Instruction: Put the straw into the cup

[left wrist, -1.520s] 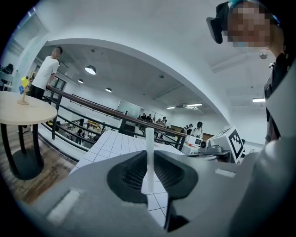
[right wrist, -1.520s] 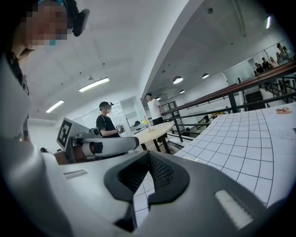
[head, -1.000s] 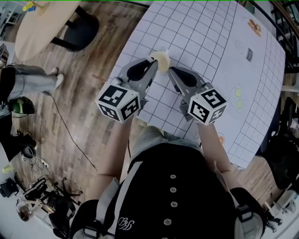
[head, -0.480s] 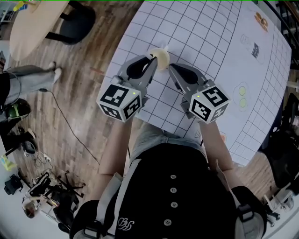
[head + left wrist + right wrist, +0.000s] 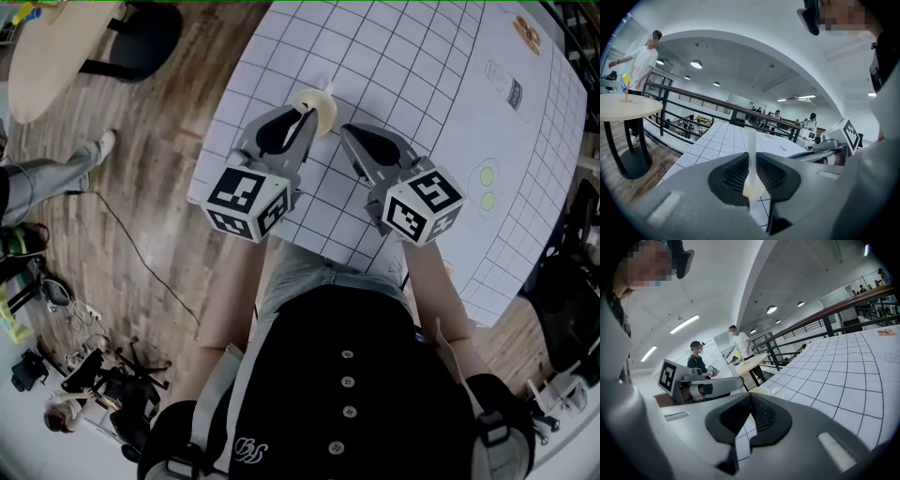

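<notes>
A cream cup [image 5: 317, 107] stands on the white gridded table [image 5: 422, 75] near its left edge. A thin white straw [image 5: 328, 92] shows at the cup. My left gripper [image 5: 304, 115] reaches the cup from the near side. In the left gripper view its jaws are shut on the straw [image 5: 751, 145], which stands upright with a cream blob [image 5: 753, 186] at its foot; whether that is the cup, I cannot tell. My right gripper [image 5: 346, 132] sits just right of the cup, shut and holding nothing. It sees the cup [image 5: 758, 391] beyond its tips [image 5: 750, 395].
Printed marks lie at the table's far right [image 5: 511, 91] and green circles [image 5: 487, 187] at mid right. The table's left edge drops to a wooden floor with a cable [image 5: 141, 253]. A round wooden table [image 5: 56, 56] and a person's legs [image 5: 42, 173] are at left.
The head view has shifted slightly. Both grippers stay close together at the cup, and the left one keeps its hold on the straw.
</notes>
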### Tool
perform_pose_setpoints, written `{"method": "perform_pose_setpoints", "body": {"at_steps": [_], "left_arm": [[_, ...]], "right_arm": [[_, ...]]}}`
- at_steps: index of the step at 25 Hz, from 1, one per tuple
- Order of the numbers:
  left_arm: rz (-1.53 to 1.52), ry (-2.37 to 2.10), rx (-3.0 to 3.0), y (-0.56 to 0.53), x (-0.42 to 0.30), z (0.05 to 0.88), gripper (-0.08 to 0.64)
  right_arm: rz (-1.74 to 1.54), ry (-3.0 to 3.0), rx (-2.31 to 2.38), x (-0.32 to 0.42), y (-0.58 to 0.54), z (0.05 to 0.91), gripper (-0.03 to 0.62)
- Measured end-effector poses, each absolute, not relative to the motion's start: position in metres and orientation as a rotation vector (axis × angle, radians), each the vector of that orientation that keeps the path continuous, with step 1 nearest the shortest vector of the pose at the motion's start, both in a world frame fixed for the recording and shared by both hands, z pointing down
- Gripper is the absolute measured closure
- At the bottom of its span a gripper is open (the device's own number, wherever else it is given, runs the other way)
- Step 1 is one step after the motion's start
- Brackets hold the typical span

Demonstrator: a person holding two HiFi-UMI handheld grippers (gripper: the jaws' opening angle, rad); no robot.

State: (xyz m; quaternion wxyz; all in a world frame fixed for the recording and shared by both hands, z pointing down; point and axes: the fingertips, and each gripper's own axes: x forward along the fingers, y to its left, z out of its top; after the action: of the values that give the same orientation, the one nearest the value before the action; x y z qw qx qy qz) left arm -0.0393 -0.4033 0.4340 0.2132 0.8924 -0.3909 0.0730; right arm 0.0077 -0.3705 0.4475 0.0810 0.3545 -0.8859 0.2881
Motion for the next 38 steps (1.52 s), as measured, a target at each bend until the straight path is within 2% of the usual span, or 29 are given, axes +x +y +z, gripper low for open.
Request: {"method": "perform_pose_setpoints", "body": {"at_steps": [23, 38], "left_arm": [[0.566, -1.141, 2.499, -0.392, -0.032, 0.480, 0.508], [0.577, -1.146, 2.493, -0.389, -0.031, 0.483, 0.491]], "right_arm": [[0.930, -2.625, 1.026, 0.005, -0.360, 0.466, 0.592], [0.928, -2.622, 1.039, 0.009, -0.362, 0.466, 0.592]]}}
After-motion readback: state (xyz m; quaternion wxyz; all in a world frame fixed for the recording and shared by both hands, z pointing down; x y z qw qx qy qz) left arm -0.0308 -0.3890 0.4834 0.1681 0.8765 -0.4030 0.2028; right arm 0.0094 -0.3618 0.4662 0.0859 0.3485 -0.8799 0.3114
